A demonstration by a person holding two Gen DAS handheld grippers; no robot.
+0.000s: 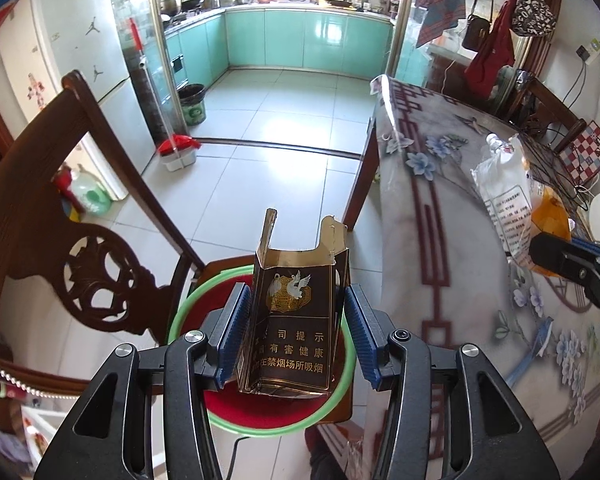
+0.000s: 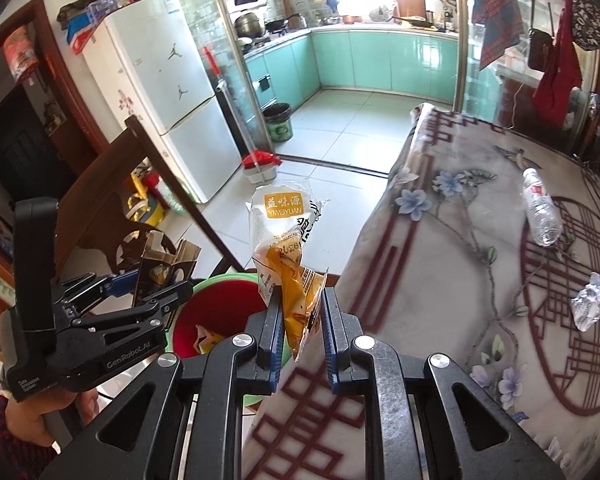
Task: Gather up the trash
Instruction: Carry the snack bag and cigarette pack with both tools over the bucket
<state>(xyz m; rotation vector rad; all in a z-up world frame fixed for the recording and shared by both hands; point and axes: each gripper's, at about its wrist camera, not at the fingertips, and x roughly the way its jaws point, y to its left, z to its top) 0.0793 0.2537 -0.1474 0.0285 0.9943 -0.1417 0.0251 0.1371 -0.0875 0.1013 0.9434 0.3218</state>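
Note:
My left gripper is shut on a torn dark cigarette box with white birds on it, held upright over a red bin with a green rim. In the right wrist view that box hangs above the bin, which holds a yellow wrapper. My right gripper is shut on an orange and white snack wrapper, at the table's left edge just right of the bin. The same wrapper shows at the right of the left wrist view. An empty plastic bottle and a crumpled foil scrap lie on the table.
The table has a glossy floral cloth. A carved wooden chair stands left of the bin. Farther off are a fridge, a mop bucket, a green waste bin and tiled floor leading to the kitchen.

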